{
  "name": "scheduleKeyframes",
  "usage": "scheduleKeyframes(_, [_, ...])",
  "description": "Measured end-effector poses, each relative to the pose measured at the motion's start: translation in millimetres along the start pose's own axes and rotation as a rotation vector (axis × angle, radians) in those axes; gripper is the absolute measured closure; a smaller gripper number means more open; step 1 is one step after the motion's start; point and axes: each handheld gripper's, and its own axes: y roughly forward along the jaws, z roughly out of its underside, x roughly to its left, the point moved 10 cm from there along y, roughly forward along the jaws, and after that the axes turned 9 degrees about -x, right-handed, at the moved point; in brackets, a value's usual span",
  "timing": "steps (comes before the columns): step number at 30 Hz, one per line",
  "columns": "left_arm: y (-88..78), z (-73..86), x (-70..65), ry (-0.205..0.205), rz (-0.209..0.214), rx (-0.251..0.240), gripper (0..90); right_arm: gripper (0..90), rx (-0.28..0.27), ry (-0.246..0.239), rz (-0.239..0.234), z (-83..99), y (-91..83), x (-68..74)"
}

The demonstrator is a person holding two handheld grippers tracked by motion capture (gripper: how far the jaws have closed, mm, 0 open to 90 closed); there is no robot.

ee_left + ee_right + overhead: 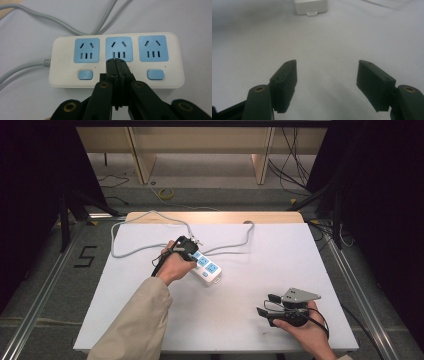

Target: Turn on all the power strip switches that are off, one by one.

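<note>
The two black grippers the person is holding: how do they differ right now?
The left gripper has its jaws shut together, while the right gripper has its jaws wide apart with nothing between them. The left gripper's tips sit over the middle switch area of the white power strip; the right gripper rests apart, near the table's front edge, aimed at the strip's end. Both are black, two-jawed and hand-held.

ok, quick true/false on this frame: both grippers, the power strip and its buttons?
1. The left gripper is shut, its tips at the middle of the power strip. True.
2. The right gripper holds a plug. False: it is open, with nothing between its jaws.
3. The strip has three blue sockets. True.
4. The strip's grey cable is coiled on the floor. False: it lies looped on the white table.
5. The blue button at the right is uncovered. True.
</note>
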Motion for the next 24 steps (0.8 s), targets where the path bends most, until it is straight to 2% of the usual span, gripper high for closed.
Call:
scheduleKeyframes(15, [-1.0, -0.4, -9.2, 0.015, 0.016, 0.012, 89.9, 33.4, -0.002, 0.001, 0.002, -0.5, 0.2, -0.1])
scheduleKeyframes(24, [3.4, -1.0, -22.8, 0.041, 0.043, 0.027, 89.9, 33.4, -0.005, 0.002, 0.003, -0.9, 0.4, -0.3])
